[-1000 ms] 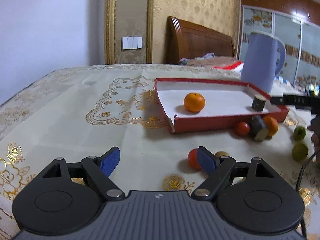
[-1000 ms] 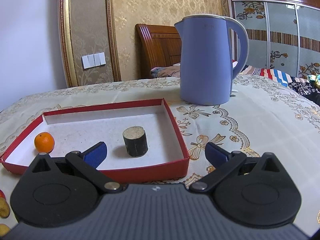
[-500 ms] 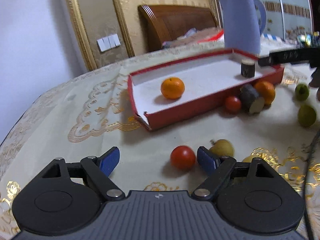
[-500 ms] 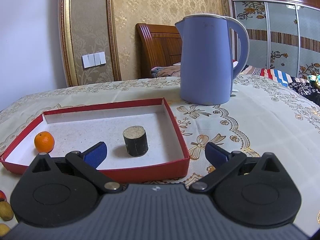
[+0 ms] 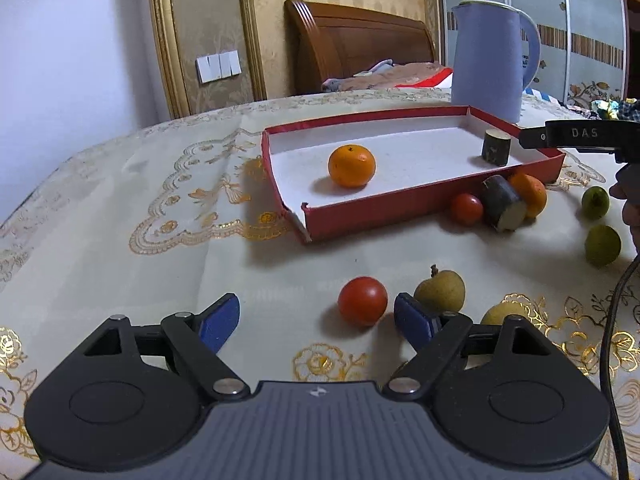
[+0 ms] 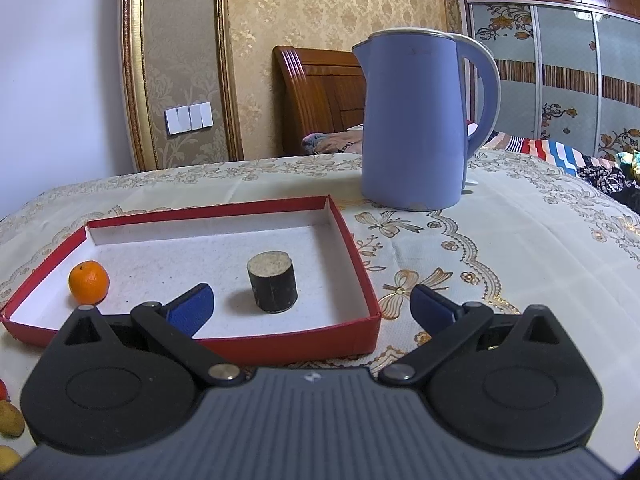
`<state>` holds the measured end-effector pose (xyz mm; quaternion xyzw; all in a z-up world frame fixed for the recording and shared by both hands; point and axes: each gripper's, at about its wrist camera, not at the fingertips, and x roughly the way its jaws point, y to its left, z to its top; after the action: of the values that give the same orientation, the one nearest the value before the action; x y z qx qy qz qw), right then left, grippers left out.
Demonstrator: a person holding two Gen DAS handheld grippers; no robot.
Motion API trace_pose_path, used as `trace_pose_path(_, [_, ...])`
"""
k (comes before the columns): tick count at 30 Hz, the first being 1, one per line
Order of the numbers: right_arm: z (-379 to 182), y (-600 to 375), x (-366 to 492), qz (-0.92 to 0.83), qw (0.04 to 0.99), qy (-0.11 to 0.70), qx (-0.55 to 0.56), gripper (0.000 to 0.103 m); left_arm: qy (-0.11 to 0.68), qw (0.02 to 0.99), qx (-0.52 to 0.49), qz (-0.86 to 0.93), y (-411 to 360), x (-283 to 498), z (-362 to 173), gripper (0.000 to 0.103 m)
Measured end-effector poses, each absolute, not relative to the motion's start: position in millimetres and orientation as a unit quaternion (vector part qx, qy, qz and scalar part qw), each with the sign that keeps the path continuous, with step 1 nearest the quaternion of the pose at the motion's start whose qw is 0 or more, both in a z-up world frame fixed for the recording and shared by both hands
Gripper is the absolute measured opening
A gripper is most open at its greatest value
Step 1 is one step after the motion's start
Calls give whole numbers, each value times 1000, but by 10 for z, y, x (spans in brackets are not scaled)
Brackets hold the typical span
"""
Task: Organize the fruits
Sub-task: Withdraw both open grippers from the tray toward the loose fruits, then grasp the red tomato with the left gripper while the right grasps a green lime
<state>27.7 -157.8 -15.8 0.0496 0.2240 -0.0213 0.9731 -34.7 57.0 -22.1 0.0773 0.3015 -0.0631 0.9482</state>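
A red box (image 5: pixel 400 210) with a white floor holds an orange (image 5: pixel 351 165) and a dark stub (image 5: pixel 496 147). My left gripper (image 5: pixel 316 318) stands open low over the cloth. A red tomato (image 5: pixel 362 301) lies just ahead, near its right finger (image 5: pixel 414 318), untouched. A tan pear-like fruit (image 5: pixel 440 291) and a yellow fruit (image 5: pixel 506 313) lie to the right. My right gripper (image 6: pixel 312 308) hangs open over the near wall of the red box (image 6: pixel 288 346), with the dark stub (image 6: pixel 273 282) ahead between its fingers and the orange (image 6: pixel 88 282) at left.
Against the box's near wall lie a small tomato (image 5: pixel 466 209), a cut dark stub (image 5: pixel 503 208) and an orange (image 5: pixel 530 195). Two green fruits (image 5: pixel 595 202) (image 5: pixel 602 245) sit at far right. A blue kettle (image 6: pixel 424 120) stands behind the box. A black cable (image 5: pixel 612 320) hangs at right.
The left view has swung and rolled: the tomato, once partly behind the right finger, now lies in plain sight between the fingers. The right gripper has not moved.
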Motion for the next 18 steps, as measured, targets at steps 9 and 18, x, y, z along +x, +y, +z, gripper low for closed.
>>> trace_pose_path(9, [-127, -1612, 239, -21, 974, 217, 60, 103, 285, 951, 115, -46, 375, -375, -220, 83])
trace_pose_path(18, [-93, -1965, -263, -8, 973, 212, 89, 103, 288, 952, 90, -60, 377, -395, -227, 59])
